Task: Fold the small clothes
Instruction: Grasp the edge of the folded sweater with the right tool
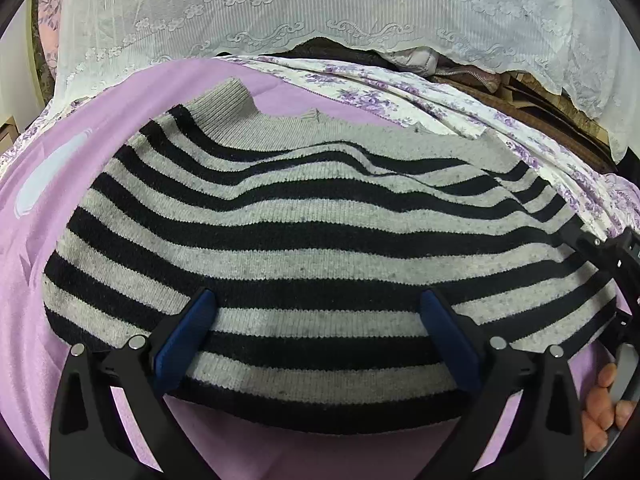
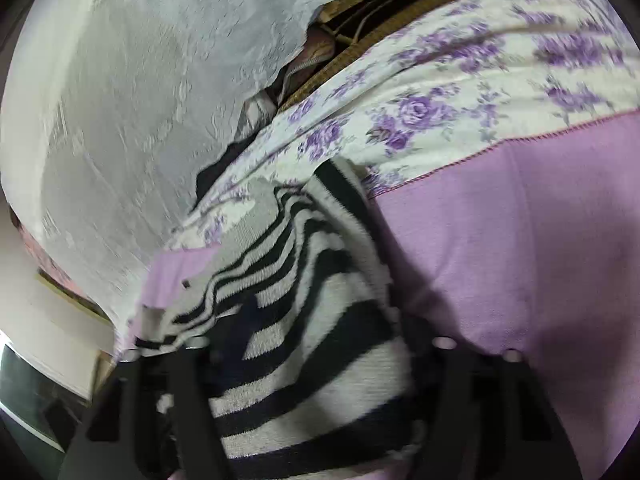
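Observation:
A grey-and-black striped sweater lies spread flat on a lilac blanket, with its collar at the far side. My left gripper hovers over the near hem. Its blue pads stand wide apart and it is open, holding nothing. The right gripper's black frame shows at the sweater's right edge, with a hand behind it. In the blurred right wrist view the sweater is bunched between my right gripper's fingers. The fabric fills the narrowed gap and touches both of them.
A floral purple-and-white sheet borders the blanket at the far right. Behind it a white lace cloth drapes over a pile, with brown woven items showing beneath. In the right wrist view the lilac blanket stretches to the right.

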A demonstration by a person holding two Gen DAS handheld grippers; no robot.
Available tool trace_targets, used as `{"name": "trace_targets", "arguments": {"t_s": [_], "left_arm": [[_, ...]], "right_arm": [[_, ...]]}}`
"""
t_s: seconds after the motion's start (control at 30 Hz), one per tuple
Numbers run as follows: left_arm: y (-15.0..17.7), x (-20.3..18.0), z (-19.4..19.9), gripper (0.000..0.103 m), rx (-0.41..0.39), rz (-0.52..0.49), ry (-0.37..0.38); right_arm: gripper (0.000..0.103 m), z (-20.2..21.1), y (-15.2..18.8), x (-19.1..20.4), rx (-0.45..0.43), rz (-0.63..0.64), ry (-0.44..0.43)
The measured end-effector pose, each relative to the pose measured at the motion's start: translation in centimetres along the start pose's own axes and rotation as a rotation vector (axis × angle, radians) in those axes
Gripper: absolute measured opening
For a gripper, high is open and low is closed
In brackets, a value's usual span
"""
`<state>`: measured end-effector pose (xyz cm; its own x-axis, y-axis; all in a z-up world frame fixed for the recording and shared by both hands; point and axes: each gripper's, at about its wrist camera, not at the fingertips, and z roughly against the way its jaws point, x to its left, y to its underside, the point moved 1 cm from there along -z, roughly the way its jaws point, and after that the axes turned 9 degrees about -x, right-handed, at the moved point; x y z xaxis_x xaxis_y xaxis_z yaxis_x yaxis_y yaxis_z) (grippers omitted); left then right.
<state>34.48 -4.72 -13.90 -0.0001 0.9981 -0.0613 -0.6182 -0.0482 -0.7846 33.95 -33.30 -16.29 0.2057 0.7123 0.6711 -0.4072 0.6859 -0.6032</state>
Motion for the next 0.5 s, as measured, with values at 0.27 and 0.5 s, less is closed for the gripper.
{"name": "trace_targets", "arguments": {"t_s": [0.27, 0.5], "left_arm": [[-1.0, 1.9, 2.6, 0.099, -0.098, 0.044, -0.042], [-0.5, 2.3, -0.3, 0.099, -0.017, 0.019, -0.153]], "right_arm": [[0.033, -0.5, -0.3, -0.9, 0.031, -0.074, -0.084], [0.04, -1.0, 0.2, 0.3, 0.04, 0.011, -0.041]]}}
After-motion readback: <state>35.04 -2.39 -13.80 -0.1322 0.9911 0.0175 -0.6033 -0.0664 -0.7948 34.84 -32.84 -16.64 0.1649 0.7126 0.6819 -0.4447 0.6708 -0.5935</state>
